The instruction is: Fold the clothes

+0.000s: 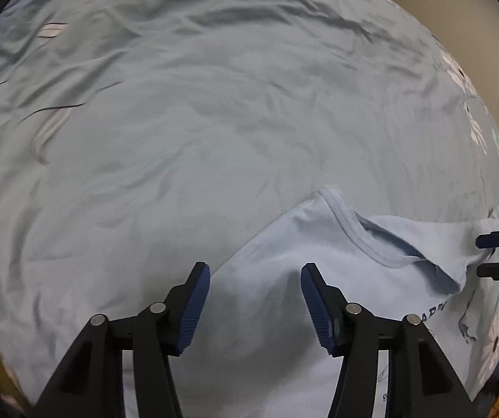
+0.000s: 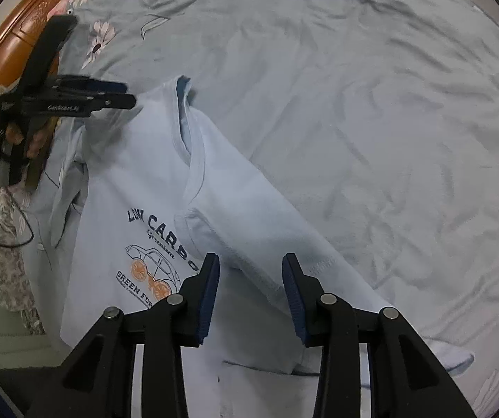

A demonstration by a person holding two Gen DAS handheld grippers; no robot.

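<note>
A light blue T-shirt [image 2: 138, 181] with a dark "LOW CARBON" print and a car drawing [image 2: 152, 261] lies on the bed, its collar [image 2: 188, 139] toward the far side. One side is folded over in a diagonal band [image 2: 249, 216]. My right gripper [image 2: 250, 261] hovers open over that band, its pads apart from the cloth. My left gripper [image 1: 254, 271] stands open above the shirt [image 1: 284, 244] near the collar [image 1: 357, 233], nothing between its fingers. Each gripper shows in the other's view: the left gripper [image 2: 127, 94] at the shirt's far corner, the right gripper [image 1: 486, 256] at its edge.
A wrinkled grey-blue bed sheet [image 2: 354, 104] with white flowers stretches all around the shirt. A wooden bed frame [image 2: 12, 35] runs along the far left. A hand [image 2: 16, 136] holds the left gripper. A black cable [image 2: 5, 240] and patterned cloth [image 2: 9, 268] lie at the left edge.
</note>
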